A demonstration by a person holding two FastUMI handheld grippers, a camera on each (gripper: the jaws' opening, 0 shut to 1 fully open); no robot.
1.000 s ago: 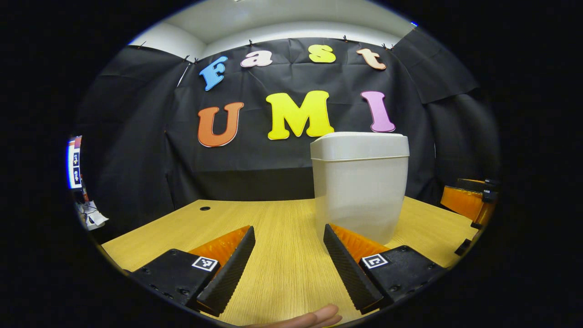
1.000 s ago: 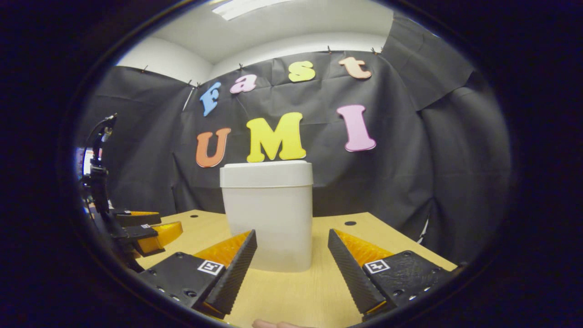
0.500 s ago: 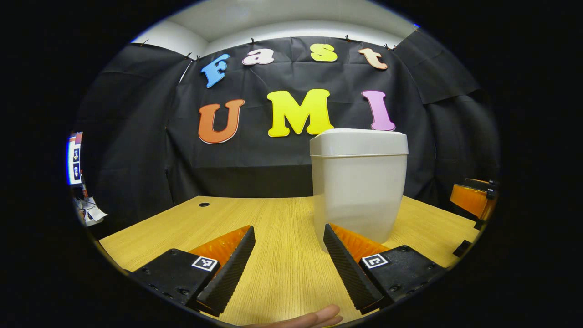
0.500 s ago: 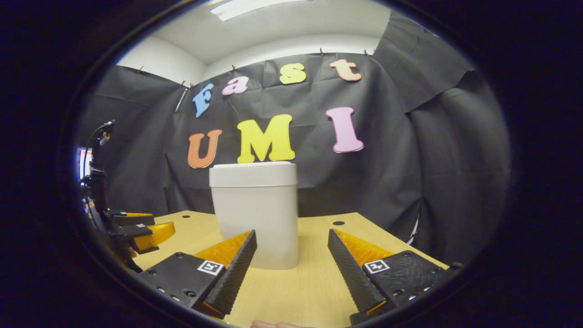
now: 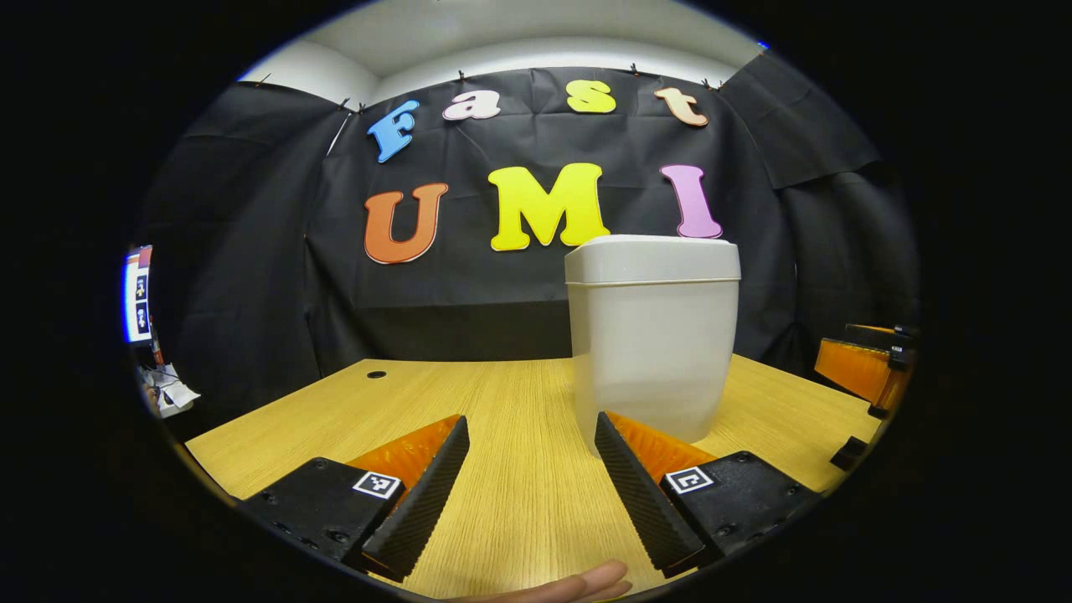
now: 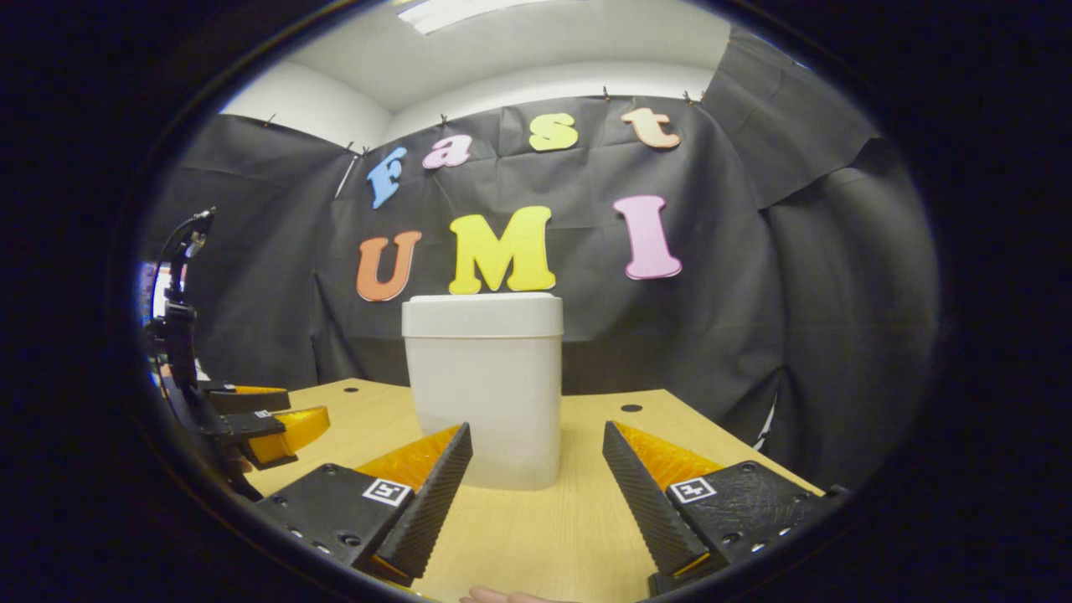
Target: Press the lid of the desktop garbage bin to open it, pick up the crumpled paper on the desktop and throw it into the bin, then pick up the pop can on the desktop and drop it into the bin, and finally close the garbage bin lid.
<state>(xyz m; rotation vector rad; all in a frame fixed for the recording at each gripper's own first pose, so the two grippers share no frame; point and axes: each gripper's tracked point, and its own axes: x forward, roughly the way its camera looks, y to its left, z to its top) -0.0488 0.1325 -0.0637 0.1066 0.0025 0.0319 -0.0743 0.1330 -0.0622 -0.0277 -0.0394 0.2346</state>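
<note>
- Left gripper [image 5: 529,456]: one, jaws apart, holding nothing, low over the table [image 5: 519,402].
- Bin [image 5: 652,335]: one, upright on the table, lid [image 5: 652,258] shut, ahead of both grippers.
- Right gripper [image 6: 536,461]: one, jaws apart, empty.

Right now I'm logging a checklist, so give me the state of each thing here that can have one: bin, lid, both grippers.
White plastic desktop garbage bin: upright on the wooden table, untouched.
Bin's white lid: closed, sitting flat.
Left gripper: open, empty, low over the table, short of the bin.
Right gripper: open, empty, aimed at the bin, clear of it.
</note>
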